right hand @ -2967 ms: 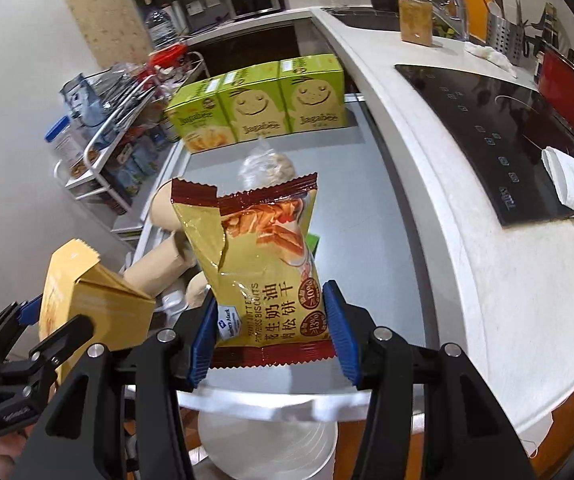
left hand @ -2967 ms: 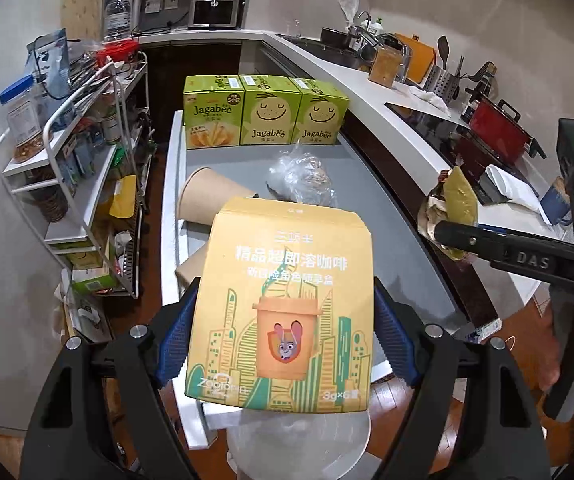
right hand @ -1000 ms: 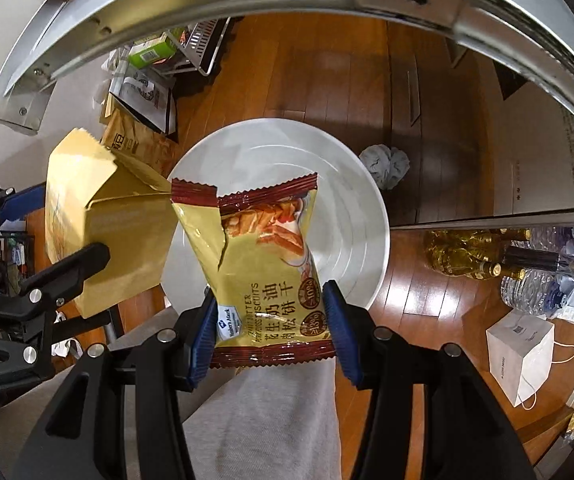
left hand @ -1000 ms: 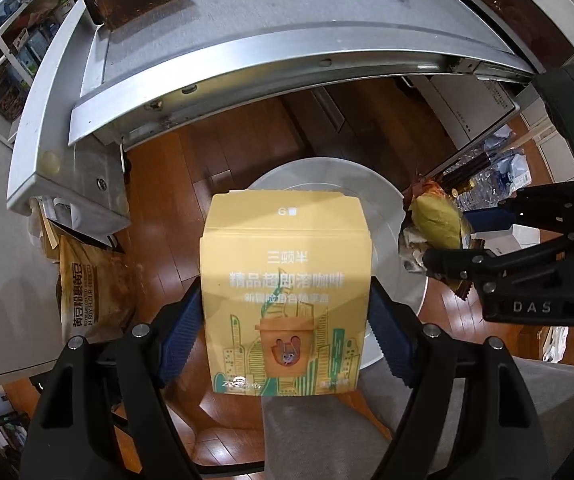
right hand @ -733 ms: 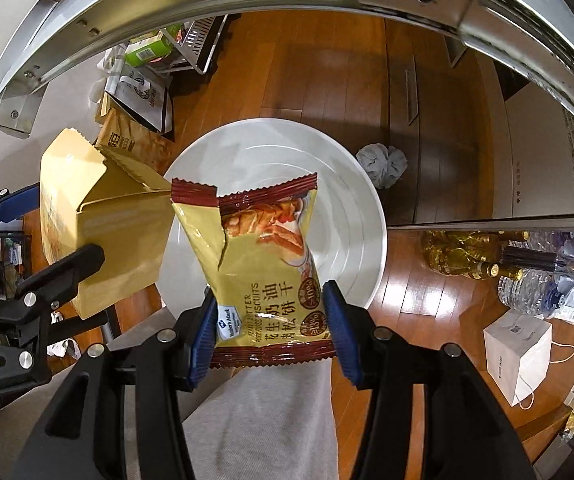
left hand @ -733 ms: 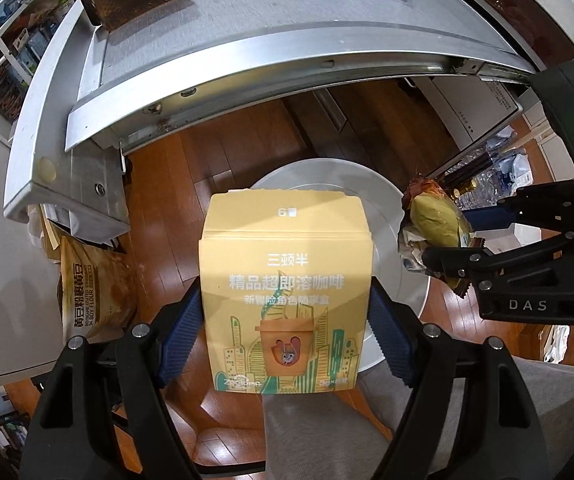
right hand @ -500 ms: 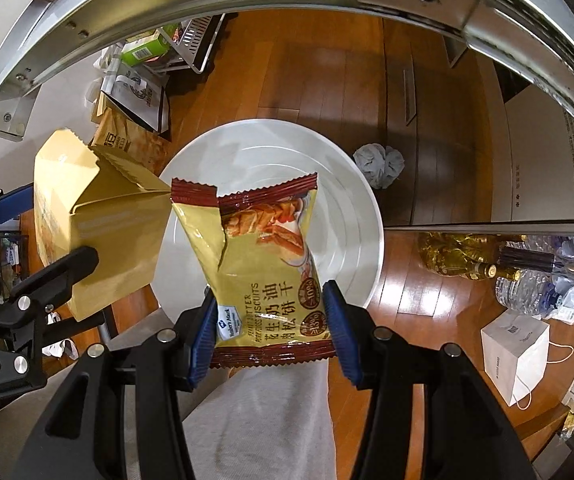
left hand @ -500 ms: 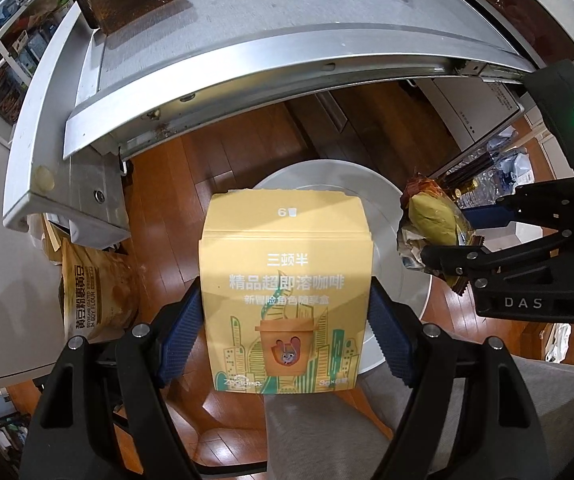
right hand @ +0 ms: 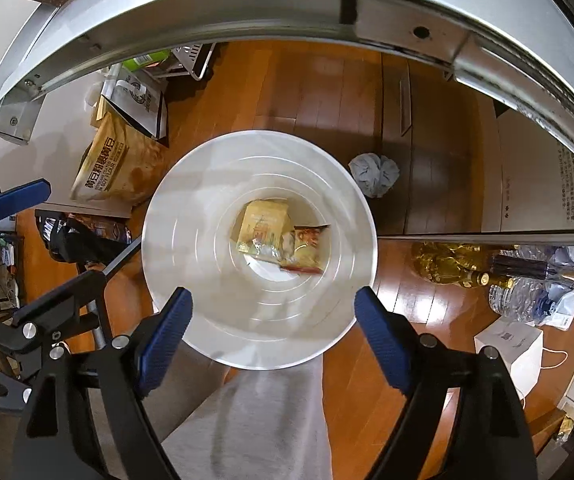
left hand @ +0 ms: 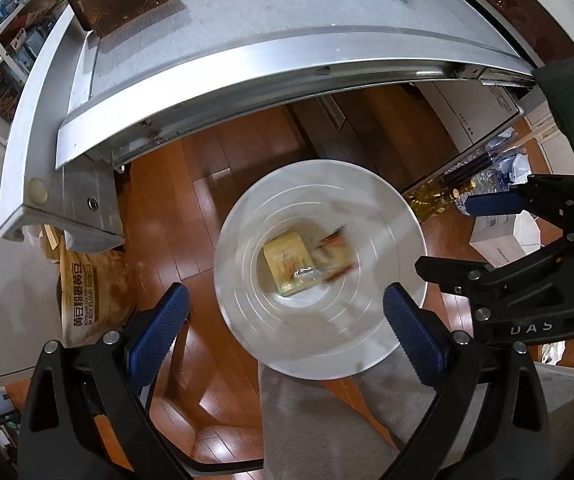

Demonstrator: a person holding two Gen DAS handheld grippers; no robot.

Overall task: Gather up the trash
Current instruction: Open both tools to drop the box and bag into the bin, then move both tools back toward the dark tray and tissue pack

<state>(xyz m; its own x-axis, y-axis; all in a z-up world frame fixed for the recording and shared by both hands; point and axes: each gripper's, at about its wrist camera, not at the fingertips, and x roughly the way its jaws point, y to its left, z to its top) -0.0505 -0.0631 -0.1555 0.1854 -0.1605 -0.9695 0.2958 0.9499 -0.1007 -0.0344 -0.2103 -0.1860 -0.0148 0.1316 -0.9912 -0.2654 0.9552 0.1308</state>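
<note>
A white round trash bin (left hand: 243, 216) (right hand: 175, 200) stands on the wooden floor below both grippers. At its bottom lie the yellow coffee box (left hand: 287, 260) (right hand: 265, 226) and, to its right, the yellow snack bag (left hand: 337, 258) (right hand: 307, 248). My left gripper (left hand: 283, 320) points down over the bin, its jaws opening wide with nothing between them. My right gripper (right hand: 273, 326) also hangs over the bin, jaws opening and empty; in the left wrist view it shows at the right edge (left hand: 483, 236).
The metal table edge (left hand: 247, 64) (right hand: 207, 4) arches over the floor above the bin. A soy flour bag (left hand: 91, 284) (right hand: 111, 168) leans at the left. Bottles (right hand: 467, 268), a white box (right hand: 507, 348) and a crumpled wad (right hand: 373, 174) lie to the right. A person's grey-clad leg (right hand: 255, 420) is below.
Both grippers have opened and let go. The coffee box and the snack bag have dropped into the white bin. Neither hand has shifted.
</note>
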